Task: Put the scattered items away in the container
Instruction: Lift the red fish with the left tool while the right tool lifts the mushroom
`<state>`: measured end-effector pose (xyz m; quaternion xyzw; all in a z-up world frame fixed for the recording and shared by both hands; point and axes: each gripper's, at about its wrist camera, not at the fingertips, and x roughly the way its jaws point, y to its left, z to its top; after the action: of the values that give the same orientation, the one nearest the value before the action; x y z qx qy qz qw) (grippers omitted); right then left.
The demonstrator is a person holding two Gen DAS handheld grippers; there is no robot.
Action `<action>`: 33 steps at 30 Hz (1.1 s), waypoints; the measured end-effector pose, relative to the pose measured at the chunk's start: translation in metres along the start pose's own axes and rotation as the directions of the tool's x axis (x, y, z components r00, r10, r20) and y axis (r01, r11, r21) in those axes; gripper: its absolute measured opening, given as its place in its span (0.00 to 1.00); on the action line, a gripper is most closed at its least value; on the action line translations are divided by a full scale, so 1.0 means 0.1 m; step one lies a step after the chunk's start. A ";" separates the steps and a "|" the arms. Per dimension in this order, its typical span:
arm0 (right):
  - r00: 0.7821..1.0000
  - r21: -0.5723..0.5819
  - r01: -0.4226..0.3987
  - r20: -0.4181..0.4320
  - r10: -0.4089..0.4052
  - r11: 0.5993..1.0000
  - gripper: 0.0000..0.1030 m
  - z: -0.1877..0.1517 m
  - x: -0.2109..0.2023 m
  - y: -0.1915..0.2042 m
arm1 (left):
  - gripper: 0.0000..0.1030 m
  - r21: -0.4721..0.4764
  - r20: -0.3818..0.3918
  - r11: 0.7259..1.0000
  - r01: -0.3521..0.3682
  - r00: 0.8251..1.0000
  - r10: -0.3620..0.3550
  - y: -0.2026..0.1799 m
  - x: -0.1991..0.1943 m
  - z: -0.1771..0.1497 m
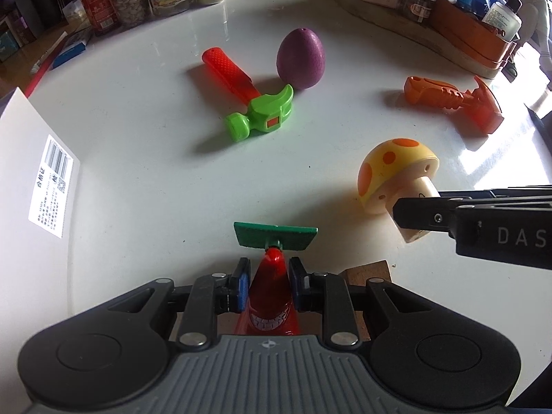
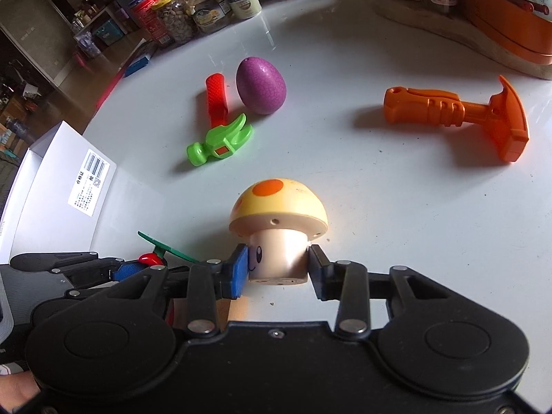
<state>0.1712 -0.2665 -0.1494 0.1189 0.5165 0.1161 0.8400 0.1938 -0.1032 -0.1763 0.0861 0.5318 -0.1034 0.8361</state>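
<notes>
White box (image 1: pixel 31 186) cut off at the left edge, its label print too small to read, red toy's (image 1: pixel 269 296) lower part hidden behind the left gripper (image 1: pixel 267 284) body, back-shelf jar labels blurred.

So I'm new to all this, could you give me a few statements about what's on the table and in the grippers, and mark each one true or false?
1. The right gripper grips the mushroom by its stem. True.
2. The left gripper is empty. False: a red toy with a green top sits between its fingers.
3. The purple egg lies inside the white box. False: it rests on the table, beside the green-headed hammer.
4. The orange hammer lies on the table, untouched. True.
</notes>
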 end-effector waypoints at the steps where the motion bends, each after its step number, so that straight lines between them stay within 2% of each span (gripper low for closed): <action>1: 1.000 0.002 -0.003 0.011 0.003 1.000 0.39 0.01 -0.04 0.00 | 0.23 -0.001 0.007 1.000 -0.007 1.000 0.007 0.00 -0.03 0.01; 5: 0.999 0.010 -0.014 0.031 0.014 1.000 0.39 0.05 -0.14 -0.03 | 0.23 0.014 0.042 0.999 -0.037 0.998 0.036 -0.01 -0.18 0.06; 16: 0.997 0.084 -0.068 0.048 0.064 0.994 0.38 0.04 -0.31 -0.15 | 0.22 0.013 0.080 0.999 -0.037 0.996 0.036 0.00 -0.50 0.11; 33: 0.996 0.090 -0.066 0.066 0.060 0.994 0.38 0.09 -0.41 -0.18 | 0.22 0.013 0.082 0.999 -0.033 0.996 0.032 0.00 -0.56 0.10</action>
<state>0.1623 -0.2972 -0.1168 0.1775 0.4906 0.1149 0.8454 0.1795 -0.1014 -0.1213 0.0966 0.4949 -0.0971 0.8581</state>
